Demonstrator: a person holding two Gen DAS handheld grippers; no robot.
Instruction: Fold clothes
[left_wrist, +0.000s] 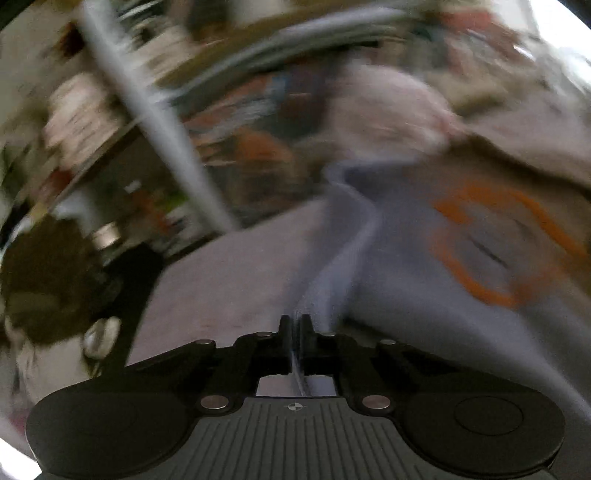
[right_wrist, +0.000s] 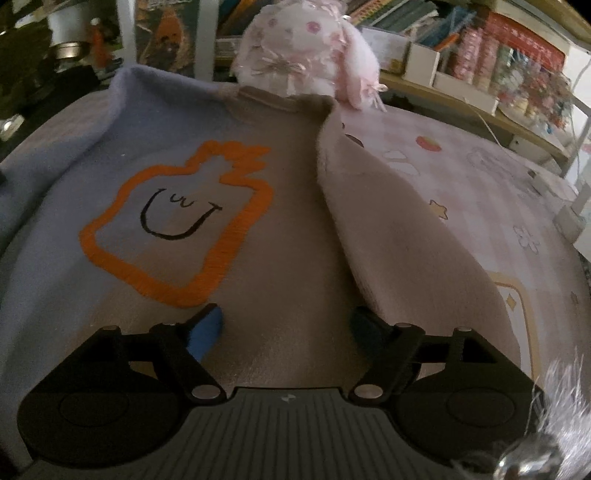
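The left claw (left_wrist: 294, 325) is pinched on a ridge of the pale sweater (right_wrist: 155, 206) spread on the patterned bed (right_wrist: 480, 177) — a side fold begun (that view is blurred) — while the right claw (right_wrist: 288, 321) hangs wide and empty above it, so next the gripped edge needs carrying across the orange motif (right_wrist: 177, 221)

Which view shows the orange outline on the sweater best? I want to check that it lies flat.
The right wrist view. There the orange outline is sharp and whole, with the smiling face inside it, on the sweater lying fairly smooth. The left wrist view shows the same outline only blurred, near the right edge.
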